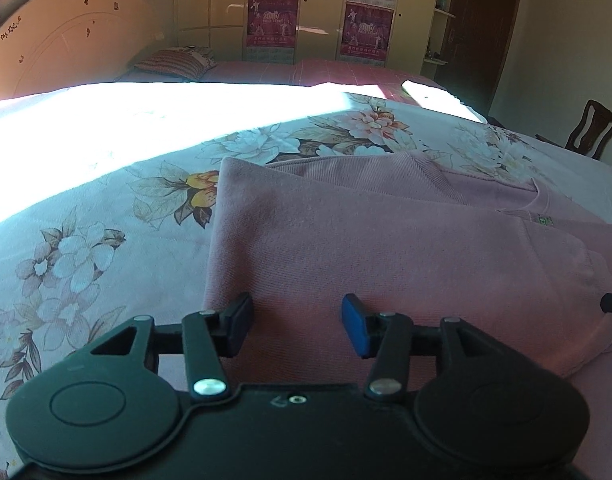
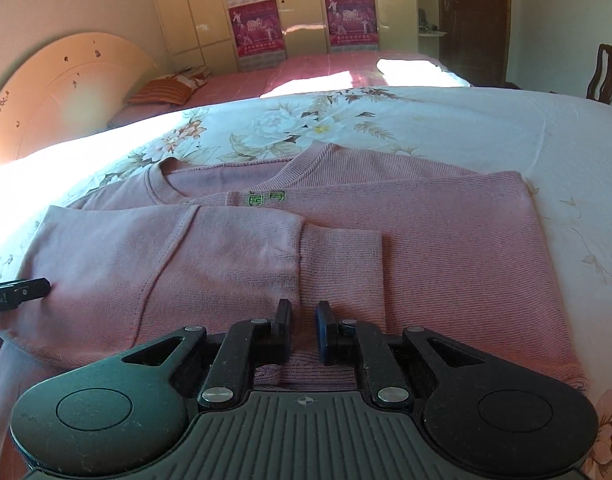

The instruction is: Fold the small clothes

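Note:
A pink knit sweater (image 1: 385, 248) lies flat on the floral bedspread (image 1: 86, 240), its sides and sleeves folded inward. My left gripper (image 1: 298, 328) is open and empty, low over the sweater's near left edge. In the right wrist view the sweater (image 2: 445, 240) shows its neckline and a small green label (image 2: 266, 198), with a folded sleeve cuff (image 2: 341, 264) across the front. My right gripper (image 2: 304, 330) hovers over the near hem by the cuff, jaws a narrow gap apart with pink knit showing between them; nothing is clearly pinched. The left gripper's tip (image 2: 22, 292) shows at the left edge.
The bed's headboard (image 1: 66, 52) stands at the far left. A striped pillow (image 1: 174, 64) lies on a second pink bed (image 1: 325, 72) behind. Wardrobes with posters (image 1: 272, 20) line the back wall. A wooden chair (image 1: 589, 128) stands at the right.

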Demonstrator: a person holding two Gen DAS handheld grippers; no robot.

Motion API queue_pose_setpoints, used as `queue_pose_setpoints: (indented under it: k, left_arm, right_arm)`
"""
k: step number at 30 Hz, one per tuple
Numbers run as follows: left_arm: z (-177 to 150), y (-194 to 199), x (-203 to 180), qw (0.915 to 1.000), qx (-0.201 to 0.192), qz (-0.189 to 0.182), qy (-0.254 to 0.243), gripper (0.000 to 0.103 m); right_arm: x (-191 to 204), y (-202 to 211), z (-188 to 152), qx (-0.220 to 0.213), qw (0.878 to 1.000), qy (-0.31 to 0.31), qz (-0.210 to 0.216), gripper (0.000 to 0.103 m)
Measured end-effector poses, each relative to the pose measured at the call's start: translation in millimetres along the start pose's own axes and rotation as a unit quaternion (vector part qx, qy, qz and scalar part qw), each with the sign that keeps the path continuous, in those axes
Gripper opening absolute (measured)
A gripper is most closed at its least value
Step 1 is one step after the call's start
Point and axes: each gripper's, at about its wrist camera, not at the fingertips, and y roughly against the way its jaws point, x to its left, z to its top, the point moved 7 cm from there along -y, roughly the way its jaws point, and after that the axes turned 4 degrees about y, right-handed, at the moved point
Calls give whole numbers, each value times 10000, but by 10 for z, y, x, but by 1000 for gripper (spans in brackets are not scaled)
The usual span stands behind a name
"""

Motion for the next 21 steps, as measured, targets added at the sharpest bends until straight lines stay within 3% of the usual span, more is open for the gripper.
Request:
queue_pose_setpoints:
  k: [3, 8, 13, 21]
  left_arm:
    - [-37, 137, -3, 10000, -30, -54, 66, 54]
    - [-137, 259, -172, 9996, -37, -262, 37, 61]
    - [-325, 208, -211, 9995, 10, -204, -250, 65]
    - [-273, 298, -125, 9998, 108, -174, -56, 63]
  right_arm:
    - [7, 77, 28, 38, 10000, -39, -63, 10]
    - [306, 182, 137, -202, 9993, 33, 301, 11]
    - [404, 35, -80, 158, 9992, 287, 237, 11]
    - [371, 122, -109, 119, 9990, 264, 333, 11]
